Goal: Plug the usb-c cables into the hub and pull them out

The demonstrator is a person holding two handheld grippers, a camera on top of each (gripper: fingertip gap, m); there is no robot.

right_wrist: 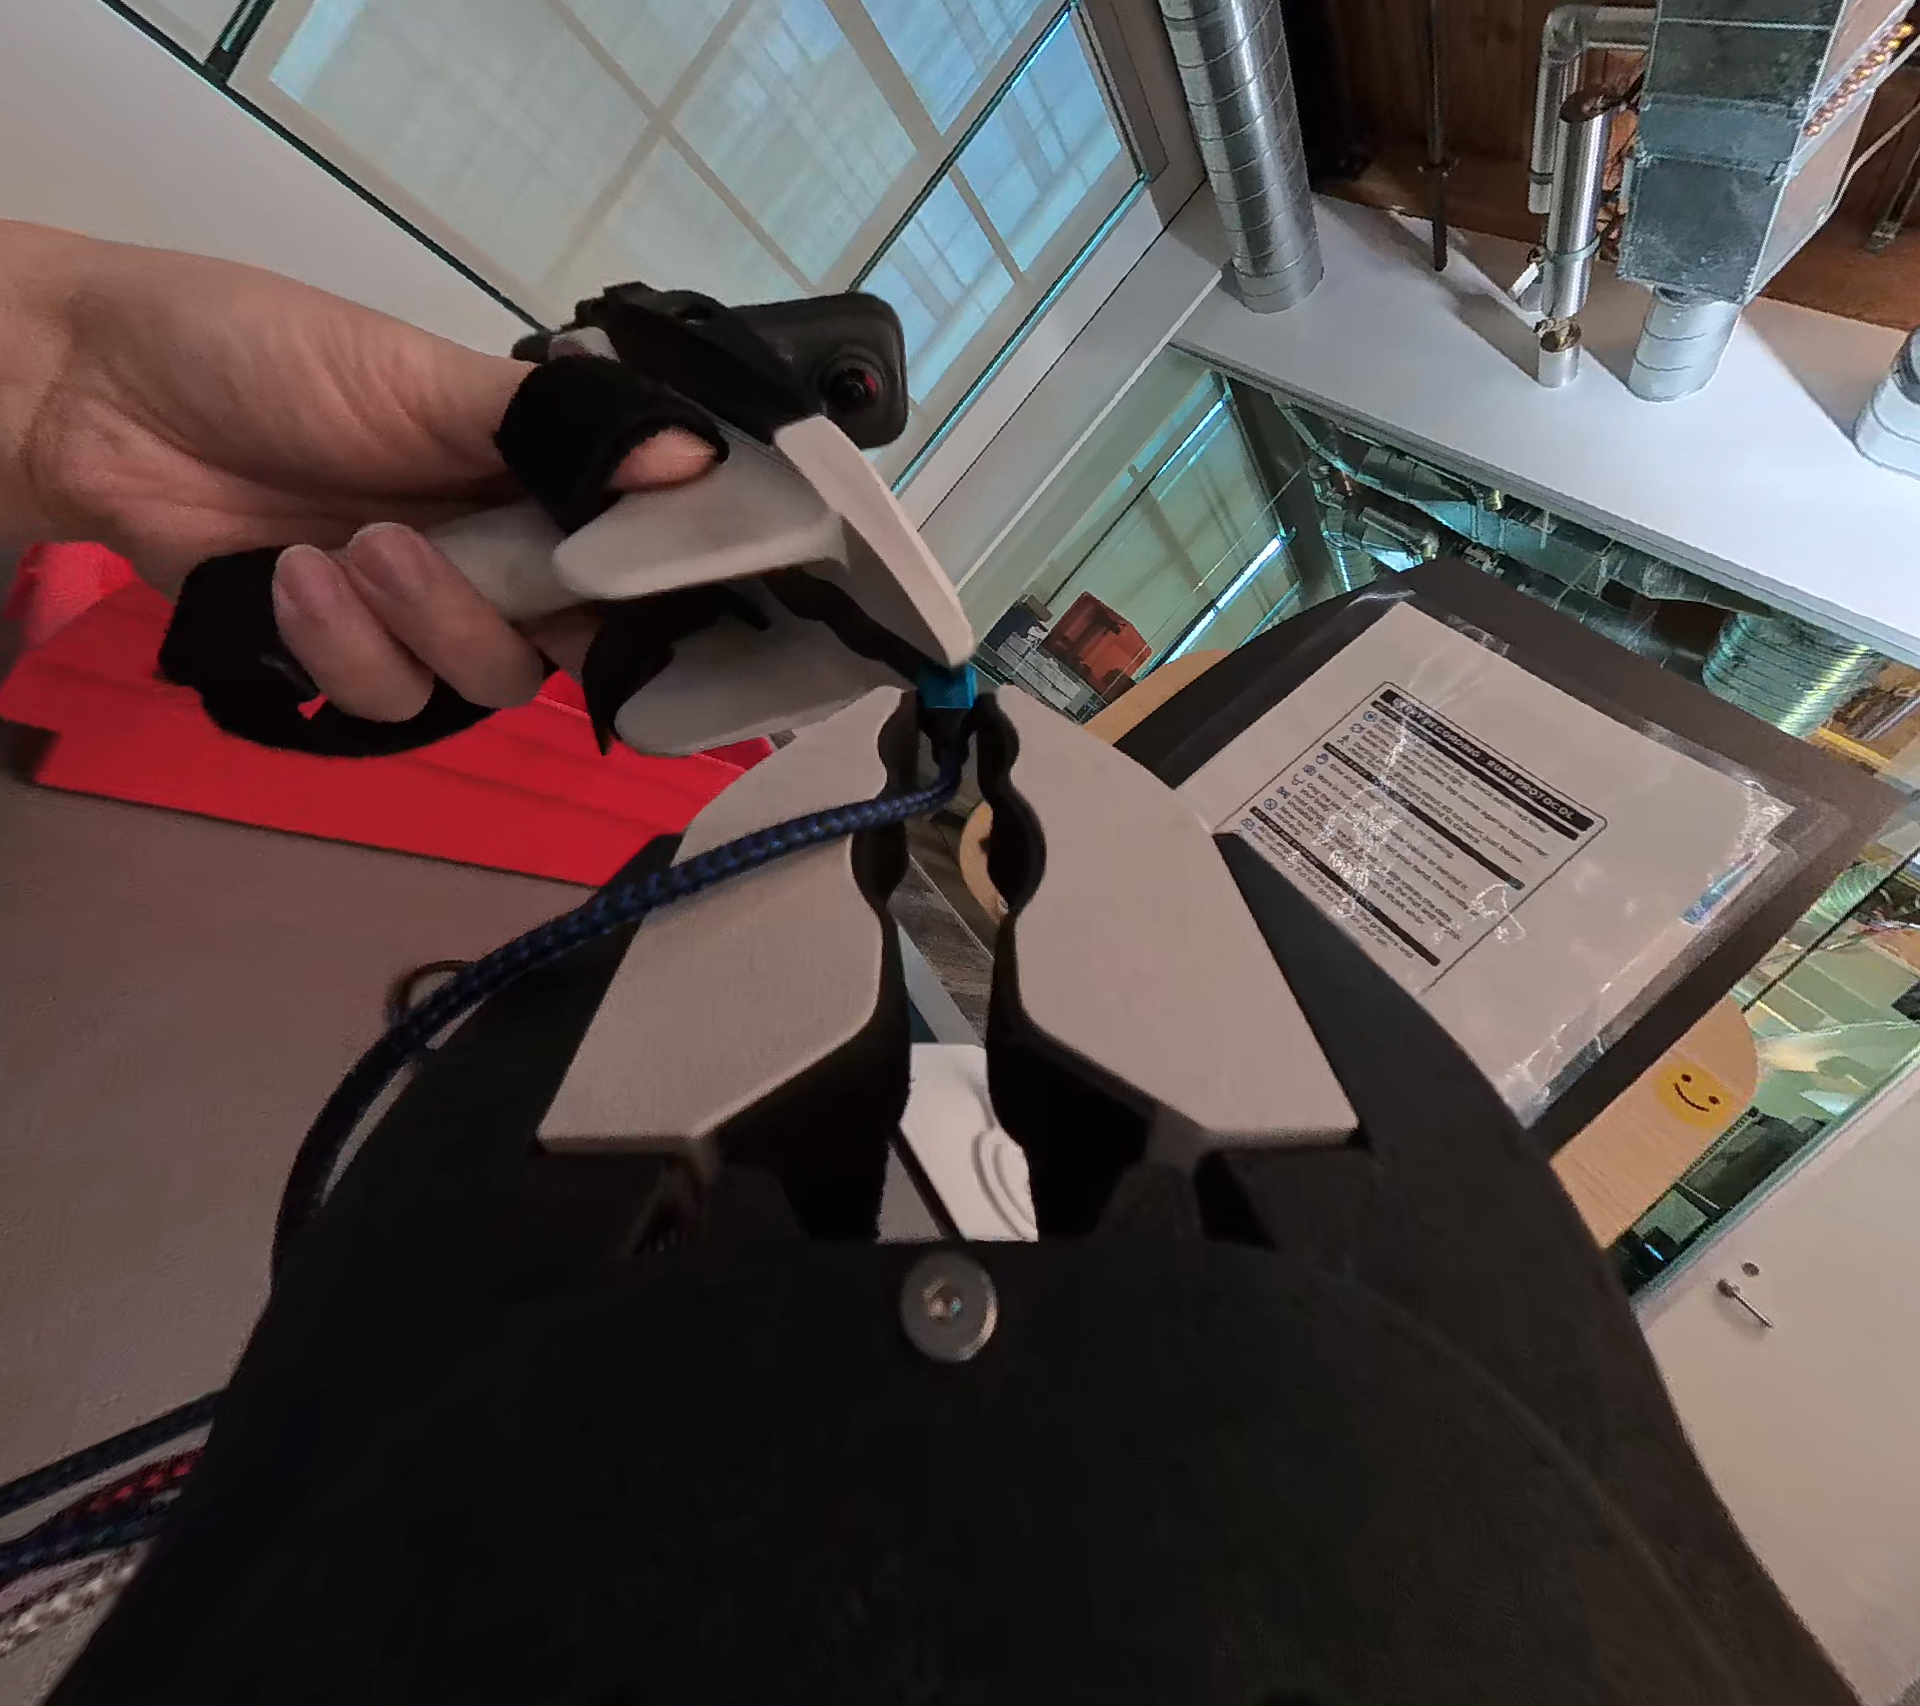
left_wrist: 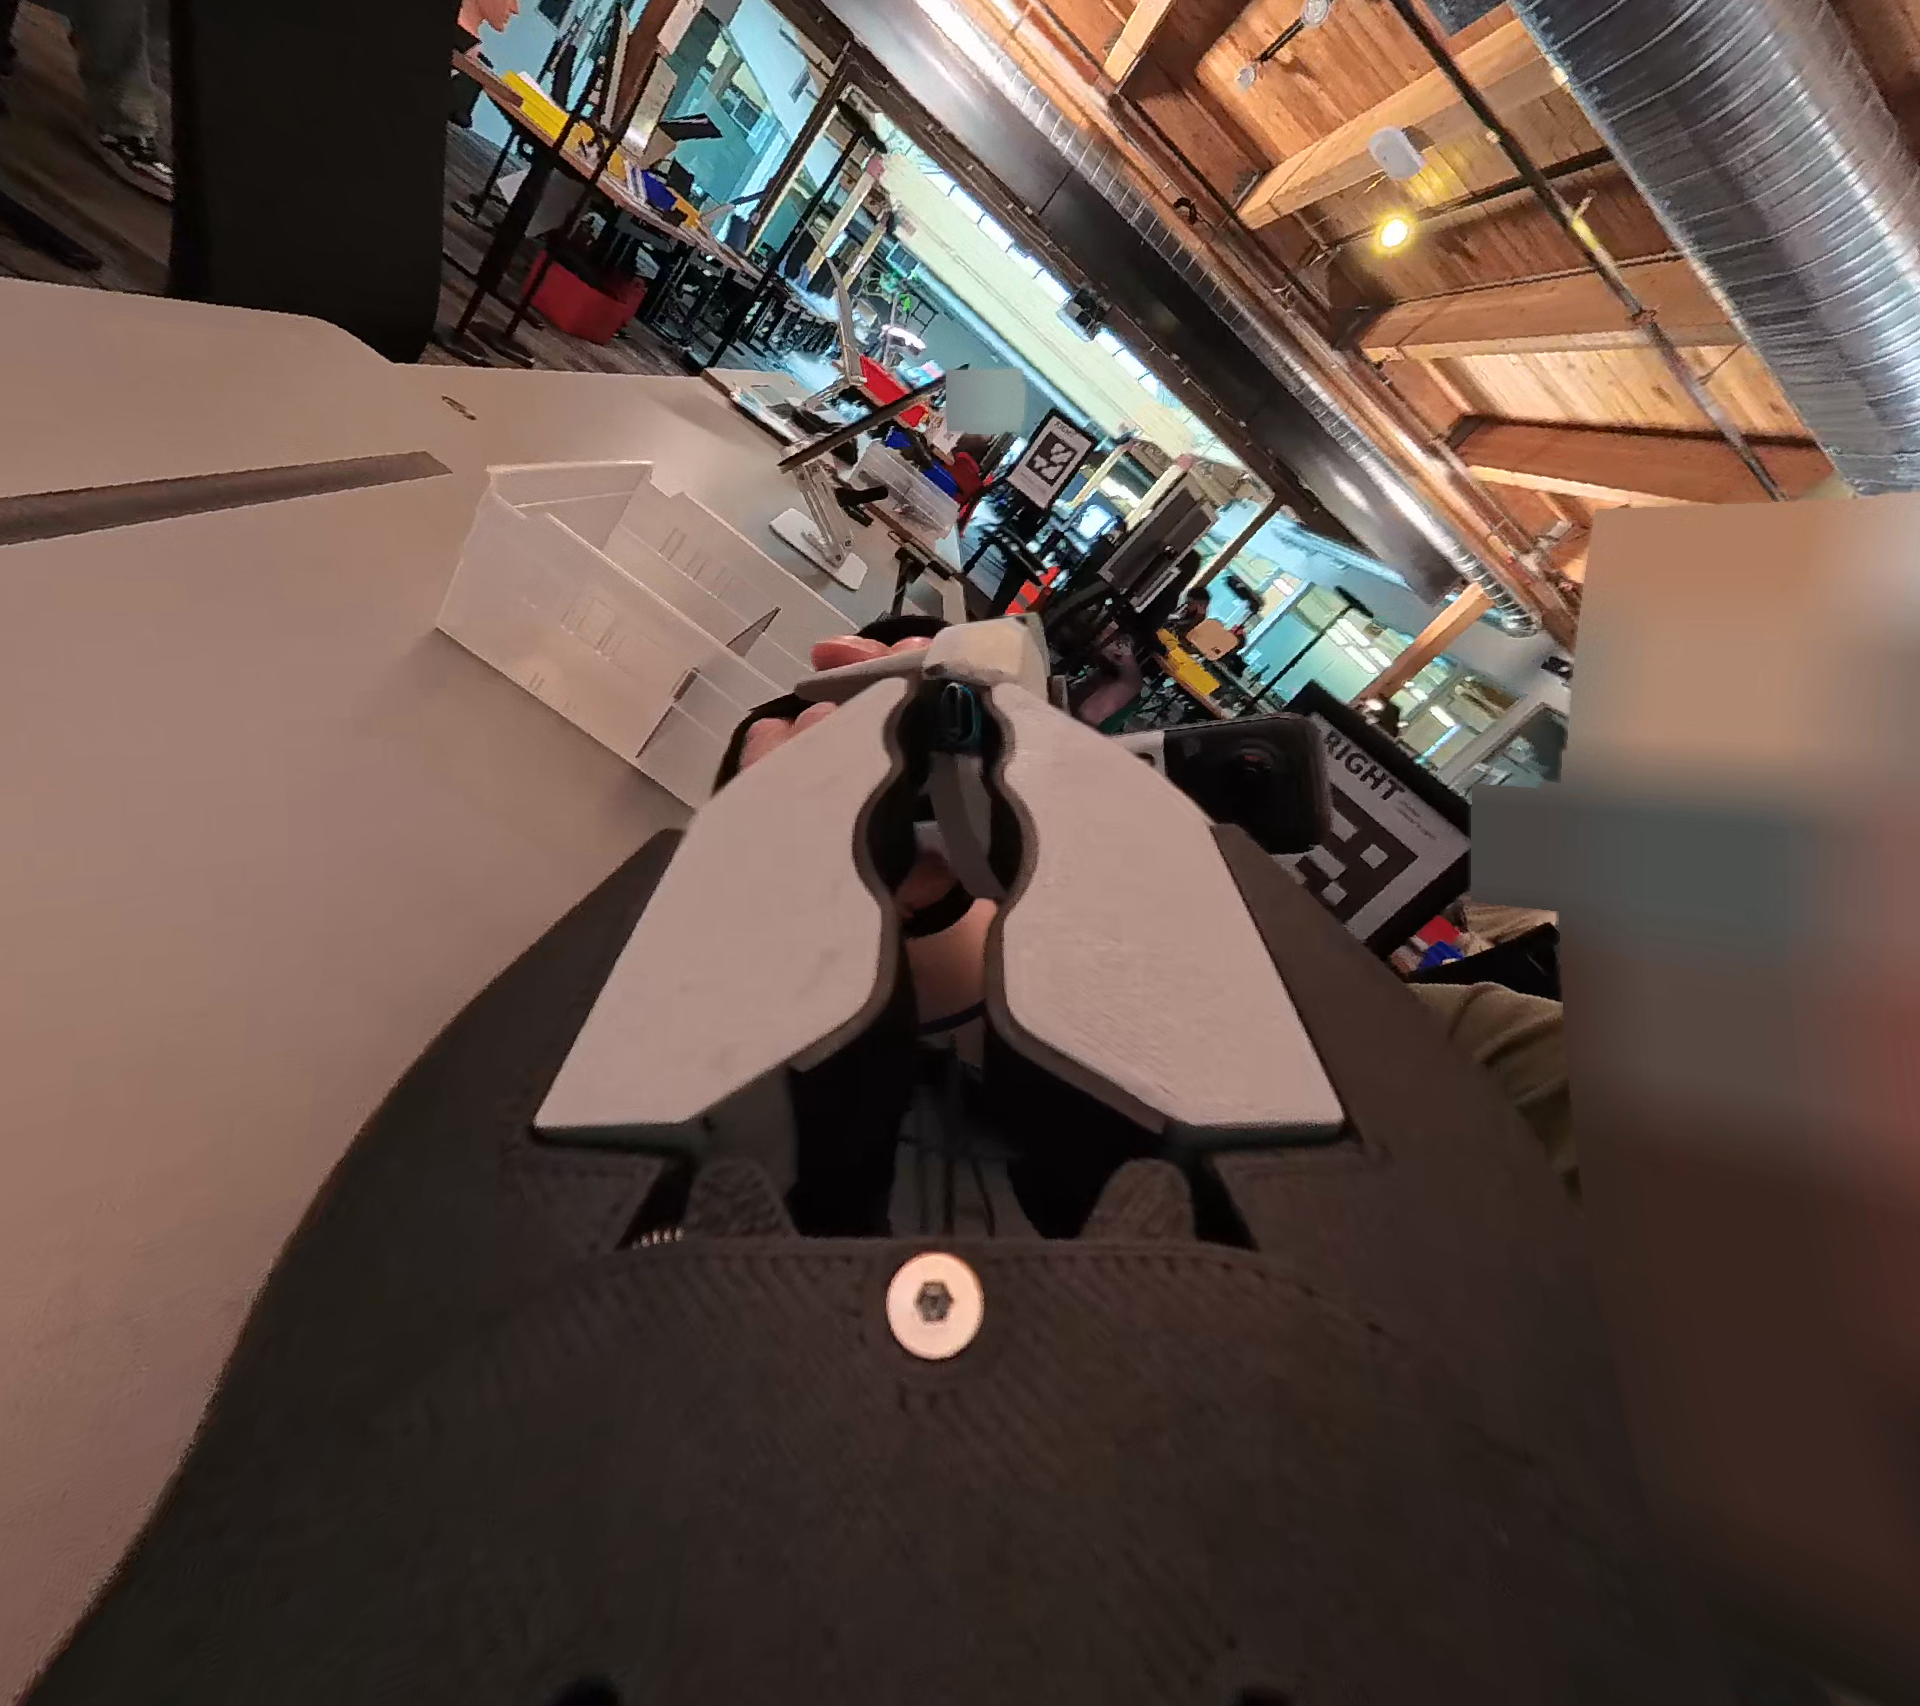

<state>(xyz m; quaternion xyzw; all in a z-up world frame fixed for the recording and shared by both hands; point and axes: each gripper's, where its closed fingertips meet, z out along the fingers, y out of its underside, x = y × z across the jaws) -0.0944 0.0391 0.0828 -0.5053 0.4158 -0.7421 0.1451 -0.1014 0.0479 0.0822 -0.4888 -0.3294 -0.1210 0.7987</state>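
My left gripper [left_wrist: 951, 700] is shut on a slim grey piece [left_wrist: 964, 815], seemingly the hub, held up in the air. A teal-blue usb-c plug [left_wrist: 954, 711] sits at the hub's far end. My right gripper [right_wrist: 948, 706] is shut on that plug [right_wrist: 943, 688]. The dark blue braided cable [right_wrist: 727, 856] trails down to the left over its left finger. The two grippers meet tip to tip. The right gripper [left_wrist: 997, 648] shows just beyond the left one's fingertips. The left gripper [right_wrist: 925, 669], held by a hand, reaches in from the left. Whether the plug is seated in the hub is hidden.
A clear divided plastic tray [left_wrist: 582, 586] stands on the white table [left_wrist: 208, 825]. A red object [right_wrist: 312, 752] lies on the table behind the left gripper. A black board with a laminated sheet [right_wrist: 1455, 825] stands to the right. A person is close on the right.
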